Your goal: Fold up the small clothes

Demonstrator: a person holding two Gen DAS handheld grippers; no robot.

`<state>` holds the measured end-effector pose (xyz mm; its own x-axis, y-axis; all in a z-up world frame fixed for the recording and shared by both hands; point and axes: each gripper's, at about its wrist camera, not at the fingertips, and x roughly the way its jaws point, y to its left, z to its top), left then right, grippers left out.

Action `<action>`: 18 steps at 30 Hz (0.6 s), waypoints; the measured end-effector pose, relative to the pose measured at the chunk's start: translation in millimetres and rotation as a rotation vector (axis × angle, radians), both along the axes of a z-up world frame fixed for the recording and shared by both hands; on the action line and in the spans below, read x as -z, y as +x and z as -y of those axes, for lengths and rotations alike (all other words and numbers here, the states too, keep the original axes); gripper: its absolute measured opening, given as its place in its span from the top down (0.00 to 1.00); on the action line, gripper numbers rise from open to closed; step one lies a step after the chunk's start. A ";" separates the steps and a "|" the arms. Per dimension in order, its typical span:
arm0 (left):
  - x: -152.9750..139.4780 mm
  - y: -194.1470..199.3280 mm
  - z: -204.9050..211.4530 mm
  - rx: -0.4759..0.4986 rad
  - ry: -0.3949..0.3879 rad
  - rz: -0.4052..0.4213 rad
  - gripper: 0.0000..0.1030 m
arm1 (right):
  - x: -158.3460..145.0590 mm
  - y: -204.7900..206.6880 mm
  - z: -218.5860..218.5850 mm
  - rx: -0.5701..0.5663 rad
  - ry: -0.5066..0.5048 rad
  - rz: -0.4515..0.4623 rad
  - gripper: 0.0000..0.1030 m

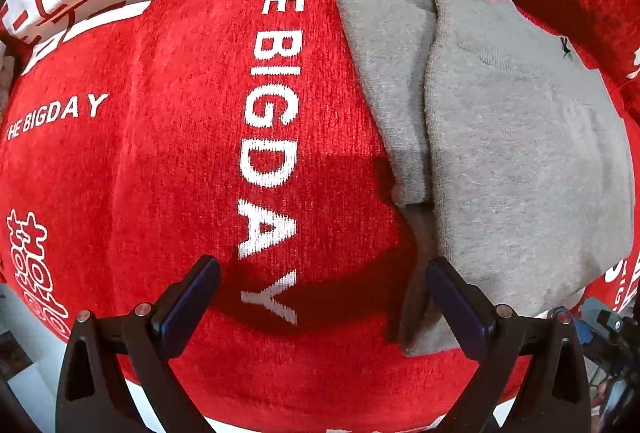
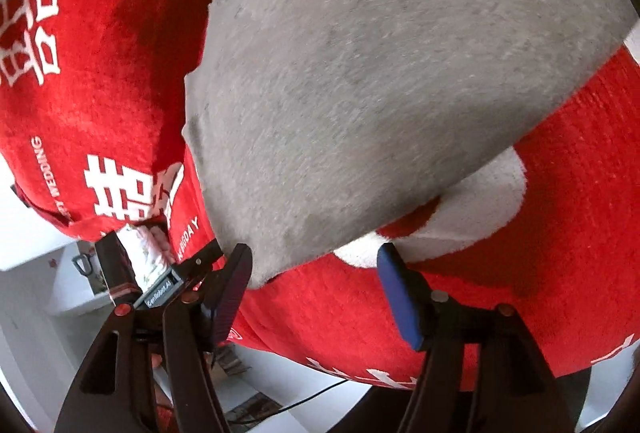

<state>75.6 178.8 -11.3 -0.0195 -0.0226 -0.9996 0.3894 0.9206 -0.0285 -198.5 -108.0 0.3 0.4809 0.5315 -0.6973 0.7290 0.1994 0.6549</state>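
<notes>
A grey knit garment (image 1: 500, 137) lies folded on the red cloth (image 1: 160, 161), right of centre in the left wrist view, with a narrower folded strip (image 1: 384, 73) along its left edge. My left gripper (image 1: 324, 277) hangs open straight above the cloth. Its right finger (image 1: 456, 297) is over the garment's near left corner, and nothing sits between the pads. In the right wrist view the grey garment (image 2: 380, 81) fills the upper frame. My right gripper (image 2: 316, 269) is open, its left finger (image 2: 232, 285) beside the garment's near corner, with no pad pressing on it.
The red cloth (image 2: 540, 233) bears white lettering and covers a raised surface whose edge drops to a pale floor (image 2: 36, 313) on the left. A black device with a label (image 2: 158, 299) shows at the lower left of the right wrist view. A cable (image 2: 304, 399) lies on the floor.
</notes>
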 end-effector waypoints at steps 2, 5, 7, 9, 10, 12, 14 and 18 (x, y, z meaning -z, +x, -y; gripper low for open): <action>0.7 -0.6 -16.8 0.006 -0.002 0.000 0.00 | 2.6 -2.0 1.6 0.014 0.007 0.004 0.33; -4.4 4.2 -20.3 0.000 -0.033 0.005 0.00 | 5.4 -0.8 -0.3 0.032 0.019 0.019 0.33; -6.6 8.0 -23.0 -0.021 -0.067 -0.002 0.00 | 7.8 2.3 -2.8 0.053 0.036 0.039 0.32; -6.9 14.5 -25.9 -0.056 -0.107 -0.023 0.00 | 11.0 6.8 -5.3 0.079 0.056 0.060 0.31; -7.1 16.7 -28.4 -0.063 -0.116 -0.029 0.00 | 13.1 10.3 -7.5 0.096 0.068 0.070 0.31; -7.6 24.0 -32.1 -0.088 -0.144 -0.038 0.00 | 17.6 15.5 -10.3 0.129 0.090 0.091 0.31; -8.8 27.7 -30.8 -0.101 -0.170 -0.042 0.00 | 21.0 19.9 -13.2 0.163 0.105 0.111 0.31; -7.0 32.5 -29.3 -0.116 -0.242 -0.071 0.00 | 29.2 24.7 -16.5 0.259 0.166 0.134 0.31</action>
<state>108.1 208.1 -4.3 -0.0731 -0.2664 -0.9611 0.2713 0.9220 -0.2762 -173.8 -91.5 -28.9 0.6964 0.4807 -0.5329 0.6469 -0.0990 0.7561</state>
